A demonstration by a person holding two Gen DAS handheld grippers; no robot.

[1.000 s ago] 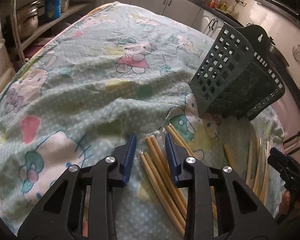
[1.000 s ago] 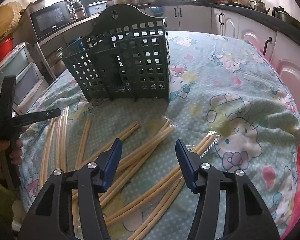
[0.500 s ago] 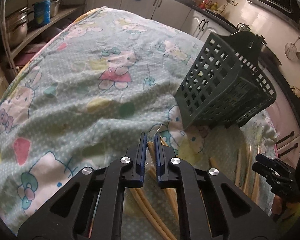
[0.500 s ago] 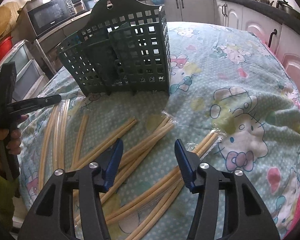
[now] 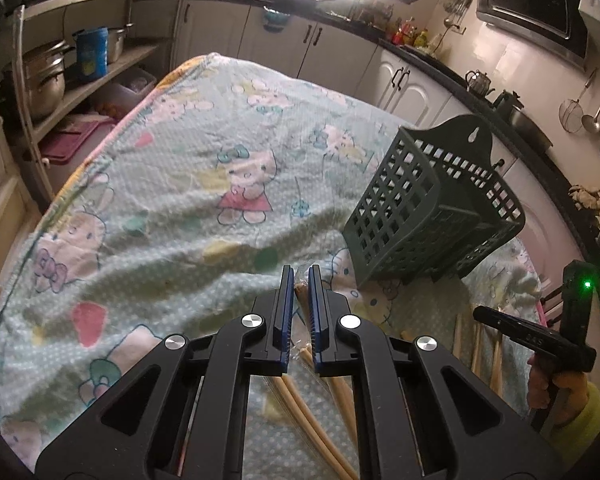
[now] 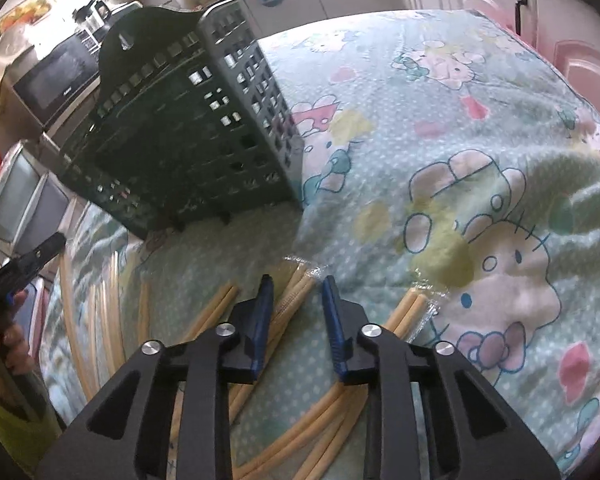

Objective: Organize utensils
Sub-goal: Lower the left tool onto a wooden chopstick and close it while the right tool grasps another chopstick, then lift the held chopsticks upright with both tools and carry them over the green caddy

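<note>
Several pale bamboo chopsticks lie on the cartoon-print cloth in front of a dark green lattice utensil basket. My left gripper is shut on a plastic-wrapped chopstick pair, whose tip shows between the blue pads. My right gripper straddles another wrapped pair. Its jaws are closing, with a gap still showing on both sides of the pack. More chopsticks lie loose to the left, and a further wrapped pair to the right.
The cloth is wrinkled, with a raised fold at the right. A hand holds the other gripper at the frame edge. Shelves with pots and kitchen cabinets surround the table.
My left jaws closed on the wrapped chopsticks and rose away from the cloth. My right gripper dropped closer to its wrapped pair, rolled, and its jaws narrowed around it.
</note>
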